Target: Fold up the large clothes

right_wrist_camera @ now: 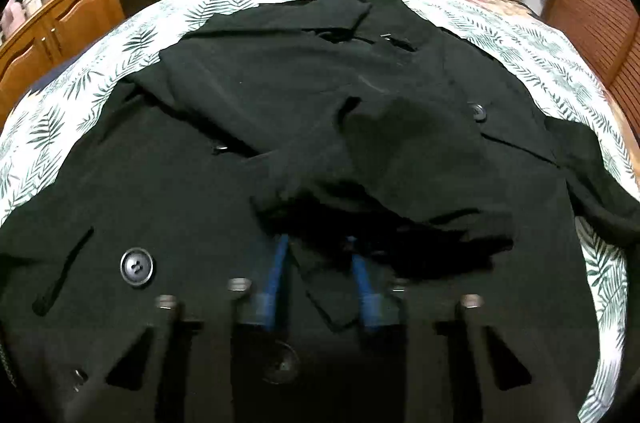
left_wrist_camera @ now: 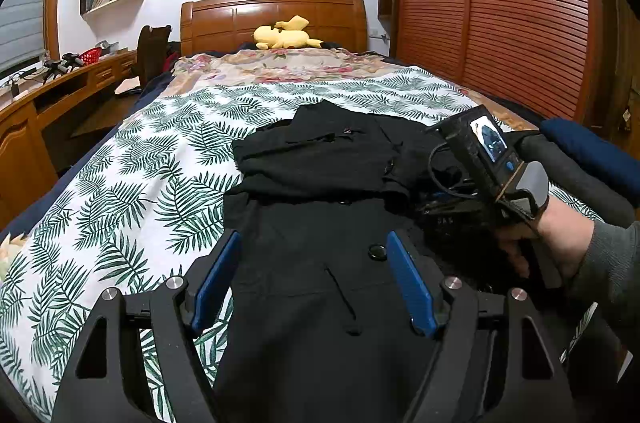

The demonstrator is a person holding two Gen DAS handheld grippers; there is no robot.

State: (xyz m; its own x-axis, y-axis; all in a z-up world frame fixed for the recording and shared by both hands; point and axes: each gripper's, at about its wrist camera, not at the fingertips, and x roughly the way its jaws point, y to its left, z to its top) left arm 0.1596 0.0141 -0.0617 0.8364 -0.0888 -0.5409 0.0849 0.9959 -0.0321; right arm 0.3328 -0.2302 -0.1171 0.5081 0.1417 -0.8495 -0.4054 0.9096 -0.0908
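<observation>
A large black coat (left_wrist_camera: pixel 320 223) with big buttons lies on a bed, its sleeves folded across the chest. My left gripper (left_wrist_camera: pixel 312 275) is open, its blue pads wide apart above the coat's front near a button (left_wrist_camera: pixel 377 251). The right gripper shows in the left wrist view (left_wrist_camera: pixel 460 199), low on the coat's right side, held by a hand. In the right wrist view the coat (right_wrist_camera: pixel 240 103) fills the frame, and my right gripper (right_wrist_camera: pixel 316 247) has its blue fingers (right_wrist_camera: pixel 276 275) partly apart with a sleeve's cloth (right_wrist_camera: pixel 400 191) lying over their tips. The image is blurred.
The bed has a leaf-print sheet (left_wrist_camera: pixel 140 183) and a floral blanket (left_wrist_camera: pixel 288 63) further up. A yellow plush toy (left_wrist_camera: pixel 286 37) lies by the wooden headboard. A wooden desk (left_wrist_camera: pixel 60 91) stands left of the bed and a slatted wardrobe (left_wrist_camera: pixel 500 3) to its right.
</observation>
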